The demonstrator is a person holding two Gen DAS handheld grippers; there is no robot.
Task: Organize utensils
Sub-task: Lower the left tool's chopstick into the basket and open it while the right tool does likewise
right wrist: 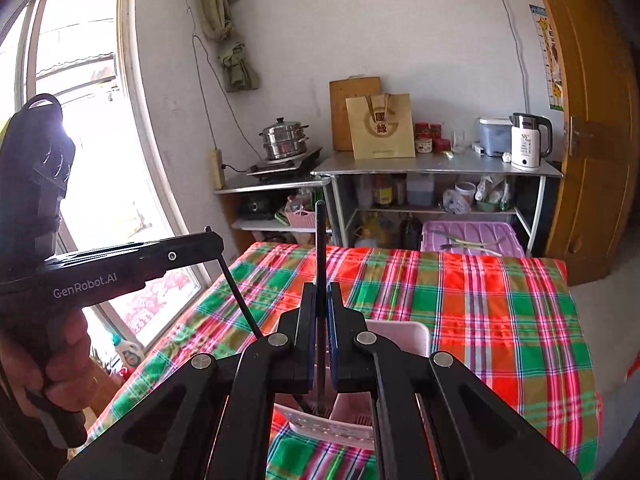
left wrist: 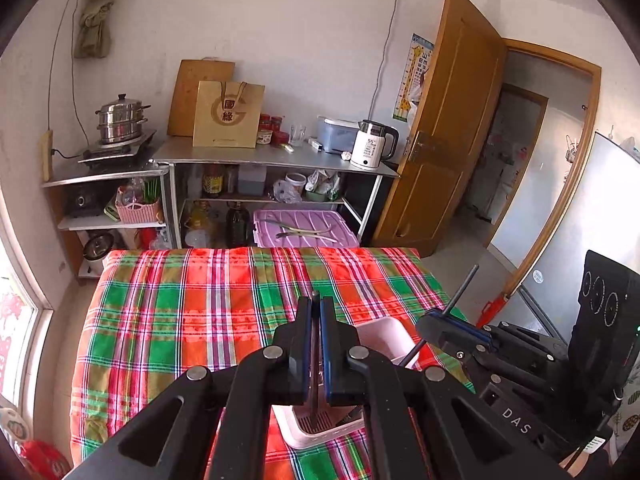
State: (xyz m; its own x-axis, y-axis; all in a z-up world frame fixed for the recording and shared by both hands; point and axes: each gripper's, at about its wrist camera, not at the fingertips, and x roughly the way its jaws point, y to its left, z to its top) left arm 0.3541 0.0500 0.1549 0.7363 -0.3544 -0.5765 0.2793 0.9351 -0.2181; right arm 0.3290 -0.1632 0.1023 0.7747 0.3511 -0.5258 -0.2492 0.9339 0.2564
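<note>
Covering the tabletop (left wrist: 180, 320), plaid cloth; both tools (left wrist: 316, 304) (right wrist: 322, 292) grip dark sticks (left wrist: 315, 360) (right wrist: 320, 248); only the right view shows a window (right wrist: 80, 80) at 10 o'clock.

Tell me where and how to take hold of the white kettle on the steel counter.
Grip the black loop handle of the kettle, coming in from its right, the door side. The kettle stands upright on the steel counter with its spout to the left. The handle stands clear of the body on the right, while a grey-blue container crowds the left side.
</note>
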